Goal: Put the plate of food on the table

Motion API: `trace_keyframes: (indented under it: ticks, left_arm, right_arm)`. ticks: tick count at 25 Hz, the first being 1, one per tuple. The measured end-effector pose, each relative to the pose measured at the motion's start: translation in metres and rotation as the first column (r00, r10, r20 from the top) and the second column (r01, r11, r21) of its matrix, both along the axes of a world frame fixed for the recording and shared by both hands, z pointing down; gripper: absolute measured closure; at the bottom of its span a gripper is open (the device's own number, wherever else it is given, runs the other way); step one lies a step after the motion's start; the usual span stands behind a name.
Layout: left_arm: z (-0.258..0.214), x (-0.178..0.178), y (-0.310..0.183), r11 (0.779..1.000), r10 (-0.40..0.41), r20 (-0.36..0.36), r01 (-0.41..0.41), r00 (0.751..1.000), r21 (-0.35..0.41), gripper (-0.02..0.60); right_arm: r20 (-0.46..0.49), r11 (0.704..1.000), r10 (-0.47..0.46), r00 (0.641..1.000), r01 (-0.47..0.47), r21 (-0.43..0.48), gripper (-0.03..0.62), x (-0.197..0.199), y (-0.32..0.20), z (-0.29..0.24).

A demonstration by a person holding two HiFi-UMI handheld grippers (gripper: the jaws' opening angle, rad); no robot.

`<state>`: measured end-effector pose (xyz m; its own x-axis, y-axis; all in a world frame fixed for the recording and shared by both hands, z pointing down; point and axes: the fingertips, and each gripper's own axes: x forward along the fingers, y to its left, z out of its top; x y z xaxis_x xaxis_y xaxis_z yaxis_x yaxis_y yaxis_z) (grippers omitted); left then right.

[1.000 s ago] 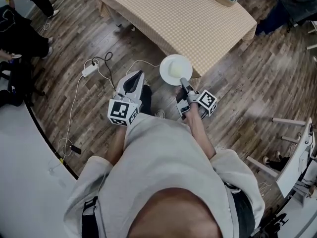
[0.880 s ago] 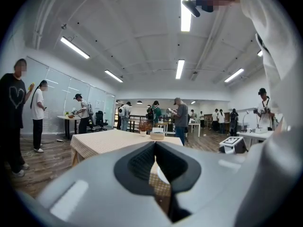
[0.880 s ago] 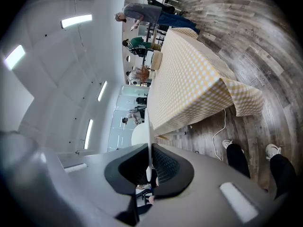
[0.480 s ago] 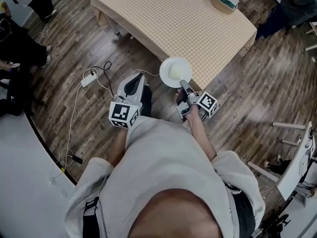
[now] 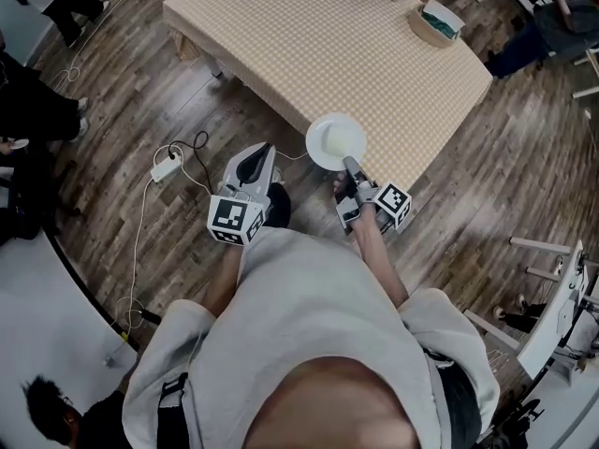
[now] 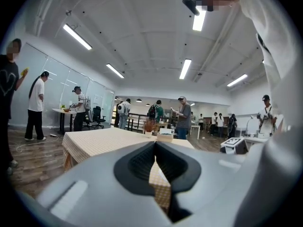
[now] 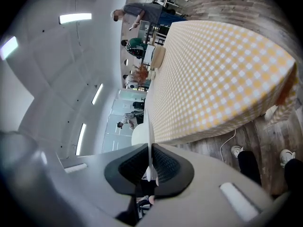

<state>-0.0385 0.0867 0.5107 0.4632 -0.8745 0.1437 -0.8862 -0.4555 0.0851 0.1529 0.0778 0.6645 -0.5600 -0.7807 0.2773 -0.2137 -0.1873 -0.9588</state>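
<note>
A white round plate [image 5: 336, 140] with pale food on it hangs over the near edge of the table [image 5: 318, 36], which wears a yellow checked cloth. My right gripper [image 5: 348, 164] is shut on the plate's near rim; in the right gripper view the rim [image 7: 149, 141] stands edge-on between the dark pads. My left gripper [image 5: 258, 150] sits to the left of the plate, above the wooden floor, its jaws together and nothing between them [image 6: 155, 161]. The table [image 7: 222, 74] fills the right gripper view ahead.
A basket [image 5: 438, 21] stands at the table's far right end. A white power strip [image 5: 166, 166] and cables lie on the floor at the left. People stand at the left [image 5: 37, 110] and far right [image 5: 538, 26]. White furniture [image 5: 557, 297] is at the right.
The table has drawn closer and lower in the head view, and the plate now reaches a little further over its near edge. Both grippers keep their hold and state.
</note>
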Motion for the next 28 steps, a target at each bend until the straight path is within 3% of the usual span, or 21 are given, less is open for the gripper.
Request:
trace_keyframes:
  ticks: [15,25,28]
  left_arm:
    - [-0.006,-0.084,-0.139,0.998,0.068,-0.038,-0.068,0.997,0.002,0.574]
    - [-0.005,-0.106,-0.182,0.996,0.083,-0.043,-0.084,0.996,-0.004,0.574]
    - [-0.003,-0.111,-0.192,0.996,0.084,-0.040,-0.085,0.996,-0.010,0.574]
  right_arm:
    - [-0.061,0.999,0.045,0.997,-0.044,0.012,0.580,-0.077,-0.130,-0.026]
    - [-0.018,0.998,0.062,0.998,-0.062,0.018,0.580,-0.104,-0.176,-0.027]
    - [-0.048,0.998,0.056,0.997,-0.056,0.009,0.580,-0.107,-0.187,-0.025]
